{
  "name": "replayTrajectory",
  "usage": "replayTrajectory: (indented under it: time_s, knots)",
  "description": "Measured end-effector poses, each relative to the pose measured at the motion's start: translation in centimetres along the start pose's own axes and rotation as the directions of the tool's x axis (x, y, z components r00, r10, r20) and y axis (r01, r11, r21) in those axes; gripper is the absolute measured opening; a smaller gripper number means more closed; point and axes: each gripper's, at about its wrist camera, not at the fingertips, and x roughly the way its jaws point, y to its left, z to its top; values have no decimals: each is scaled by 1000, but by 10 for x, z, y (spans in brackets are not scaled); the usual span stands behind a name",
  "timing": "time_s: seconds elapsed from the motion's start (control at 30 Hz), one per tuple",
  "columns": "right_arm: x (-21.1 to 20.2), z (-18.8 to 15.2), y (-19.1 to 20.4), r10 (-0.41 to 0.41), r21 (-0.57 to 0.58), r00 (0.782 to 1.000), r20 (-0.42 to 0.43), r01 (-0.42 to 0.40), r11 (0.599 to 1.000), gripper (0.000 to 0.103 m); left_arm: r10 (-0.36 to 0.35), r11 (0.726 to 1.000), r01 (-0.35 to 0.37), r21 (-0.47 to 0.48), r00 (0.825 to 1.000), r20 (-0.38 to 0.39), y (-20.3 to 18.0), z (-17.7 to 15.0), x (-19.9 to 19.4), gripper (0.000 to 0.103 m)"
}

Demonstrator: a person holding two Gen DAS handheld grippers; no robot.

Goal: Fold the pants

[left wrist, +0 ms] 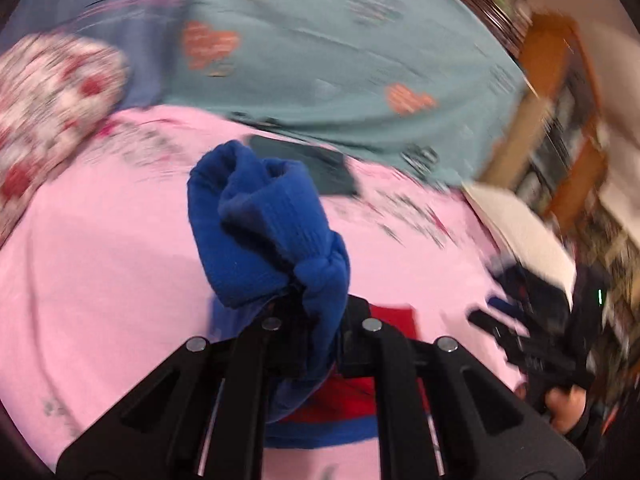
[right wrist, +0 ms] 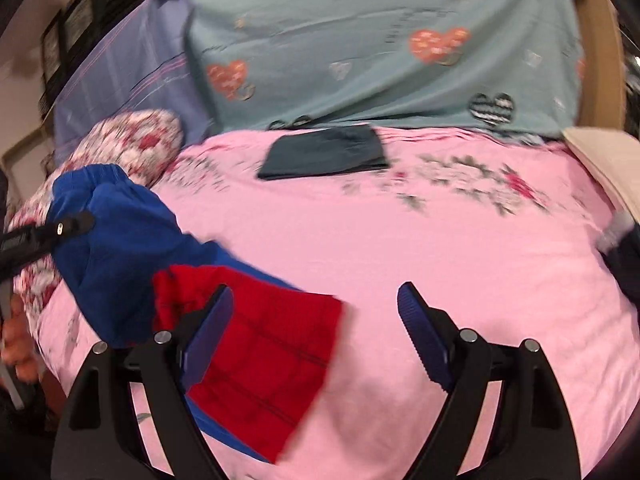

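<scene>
Blue pants with red panels (right wrist: 256,344) lie at the near left of the pink bed sheet (right wrist: 400,240). My left gripper (left wrist: 298,292) is shut on the blue waistband (left wrist: 256,220) and holds it bunched above the sheet; it also shows at the left of the right wrist view (right wrist: 76,222). My right gripper (right wrist: 314,304) is open and empty, low over the sheet, its left finger (right wrist: 208,332) over the red panel. In the left wrist view the right gripper (left wrist: 508,320) appears blurred at the right.
A folded dark garment (right wrist: 324,152) lies at the far middle of the bed. A floral pillow (right wrist: 132,144) is at the left. A teal heart-print cover (right wrist: 380,60) hangs behind. A wooden shelf (left wrist: 560,120) stands to the right.
</scene>
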Motion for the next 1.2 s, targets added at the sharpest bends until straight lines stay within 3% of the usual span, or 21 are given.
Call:
replayTrajectory:
  time_s: [0.1,0.2,0.23,0.3,0.33,0.4,0.47,0.53,0.63,0.7,0.8,0.83,0.87,0.97,1.03,1.07,1.13,1.17,1.2]
  knots:
    - [-10,-10,-31,-24,91,1000,-13,25,996,86,-23,989,45,138,987,-160,-55,-29,47,13]
    - [1,-24,-48,26,151,995,-97,-12,988,86,-17,981,82,176,940,-342,-70,-62,90,28]
    - [4,-27,-52,55,173,992,-114,-35,984,86,13,974,70,214,931,-365,-74,-69,95,28]
    - [8,-30,-55,114,216,985,-133,-84,973,91,62,959,39,282,939,-339,-80,-72,85,34]
    - [9,-29,-57,151,241,979,-136,-115,964,96,46,957,48,287,949,-312,-80,-69,73,63]
    - [12,-25,-56,231,291,963,-138,-183,939,99,33,959,14,283,986,-163,-75,-58,32,93]
    - [17,-21,-53,322,344,936,-143,-258,903,99,4,962,18,271,997,-77,-67,-46,-2,94]
    - [24,-17,-45,383,374,910,-160,-303,876,100,18,971,-18,240,1000,3,-51,-35,-32,98]
    - [45,-17,-26,381,377,894,-237,-277,884,100,66,985,-69,161,998,25,-20,-33,-44,98]
    - [57,-18,-10,377,349,884,-274,-274,896,99,100,992,-98,83,995,-18,7,-35,-33,98]
    - [81,-22,26,358,219,859,-366,-295,930,36,109,994,-109,-2,991,-79,36,-40,-18,98]
    - [82,-24,31,370,204,849,-377,-314,927,32,108,994,-110,-15,990,-93,40,-39,-13,98]
    - [73,-20,32,369,188,861,-351,-321,928,30,104,994,-107,-20,990,-98,42,-39,-9,98]
    - [35,-5,16,373,174,891,-257,-337,925,28,102,995,-103,-6,992,-77,42,-38,-8,98]
    - [32,-8,0,345,200,901,-264,-298,933,29,87,996,-88,-8,992,-91,45,-38,-4,98]
    - [42,-16,-5,329,220,894,-305,-270,937,31,77,997,-79,-6,989,-126,46,-40,7,98]
    - [72,-39,-9,300,243,861,-411,-214,946,51,64,998,-63,14,976,-208,43,-48,30,98]
    - [76,-45,-9,308,248,860,-408,-220,943,52,74,997,-71,21,972,-223,41,-52,36,98]
    - [72,-43,-7,279,220,870,-406,-203,954,60,76,997,-72,27,972,-220,37,-54,37,98]
